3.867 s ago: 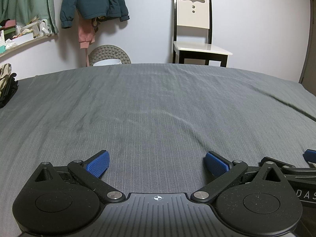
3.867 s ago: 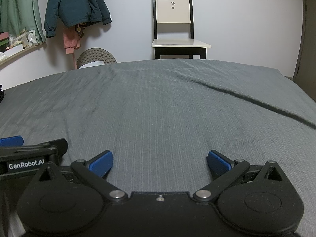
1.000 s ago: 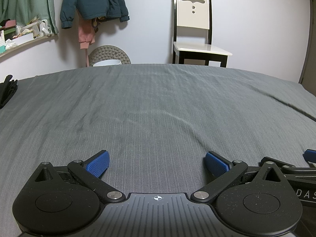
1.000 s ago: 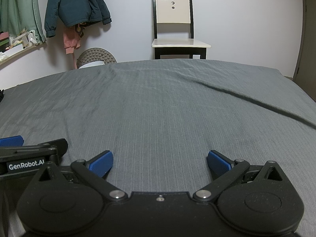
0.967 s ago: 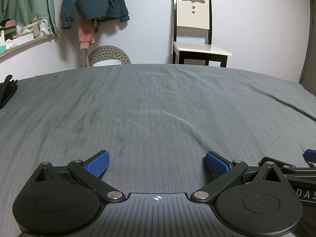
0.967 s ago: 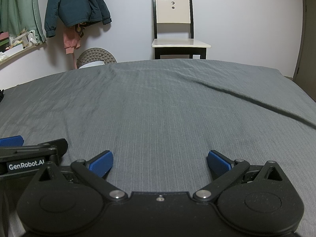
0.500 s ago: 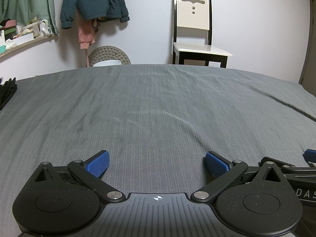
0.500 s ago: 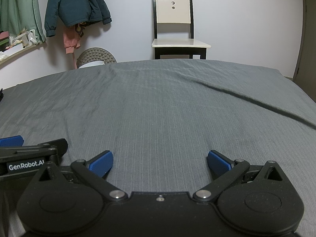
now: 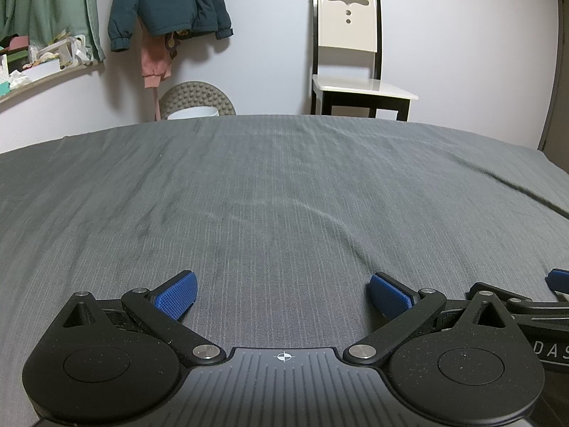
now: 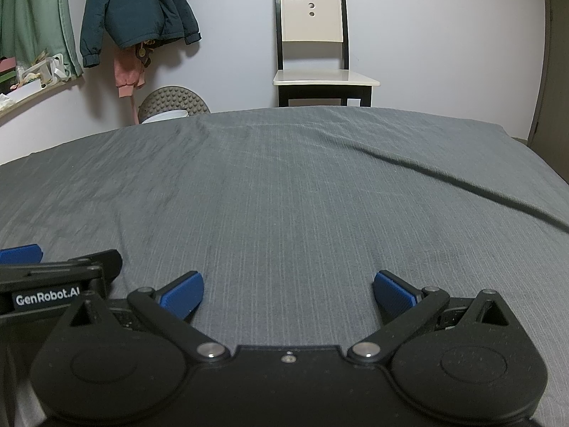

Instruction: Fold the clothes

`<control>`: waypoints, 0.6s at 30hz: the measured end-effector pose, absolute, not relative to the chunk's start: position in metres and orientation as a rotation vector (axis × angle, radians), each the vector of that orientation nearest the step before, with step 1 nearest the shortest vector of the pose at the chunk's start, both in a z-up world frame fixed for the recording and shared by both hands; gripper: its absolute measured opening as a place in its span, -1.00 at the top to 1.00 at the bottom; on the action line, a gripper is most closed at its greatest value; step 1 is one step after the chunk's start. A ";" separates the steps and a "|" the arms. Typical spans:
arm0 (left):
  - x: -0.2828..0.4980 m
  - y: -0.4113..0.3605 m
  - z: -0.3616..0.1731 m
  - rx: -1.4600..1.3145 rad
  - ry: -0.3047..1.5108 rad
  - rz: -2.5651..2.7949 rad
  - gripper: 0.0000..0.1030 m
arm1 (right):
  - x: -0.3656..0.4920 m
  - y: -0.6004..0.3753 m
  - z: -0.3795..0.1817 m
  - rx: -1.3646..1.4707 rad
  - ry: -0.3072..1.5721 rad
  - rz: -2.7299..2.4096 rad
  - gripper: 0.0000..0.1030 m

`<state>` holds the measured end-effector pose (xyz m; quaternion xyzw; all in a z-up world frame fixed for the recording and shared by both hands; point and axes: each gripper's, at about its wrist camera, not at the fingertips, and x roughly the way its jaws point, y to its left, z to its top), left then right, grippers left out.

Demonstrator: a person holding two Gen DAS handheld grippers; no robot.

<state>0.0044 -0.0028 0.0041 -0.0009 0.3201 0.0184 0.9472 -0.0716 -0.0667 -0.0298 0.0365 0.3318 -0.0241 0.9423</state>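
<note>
We are resting both spread hand-held grippers, left (image 9: 282, 293) and right (image 10: 288, 293), side by side on the bed (image 9: 284, 185), seeing no garment ahead of either.

Left claw (image 9: 282, 293) spread wide over grey bedsheet (image 9: 284, 185); right claw (image 9: 558, 281) barely visible at edge.

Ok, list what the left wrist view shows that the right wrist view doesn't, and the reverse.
Left wrist only: the left gripper head-on, open over the grey bedsheet.

Right wrist only: the right gripper head-on, open, and a long dark crease in the sheet.

Both: the white chair, teal jacket, pink garment, studded round cushion and cluttered shelf.
</note>
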 end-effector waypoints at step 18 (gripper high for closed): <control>0.005 0.001 0.006 -0.001 0.655 0.032 -1.00 | -0.072 -0.068 -0.030 0.075 0.677 -0.049 -1.00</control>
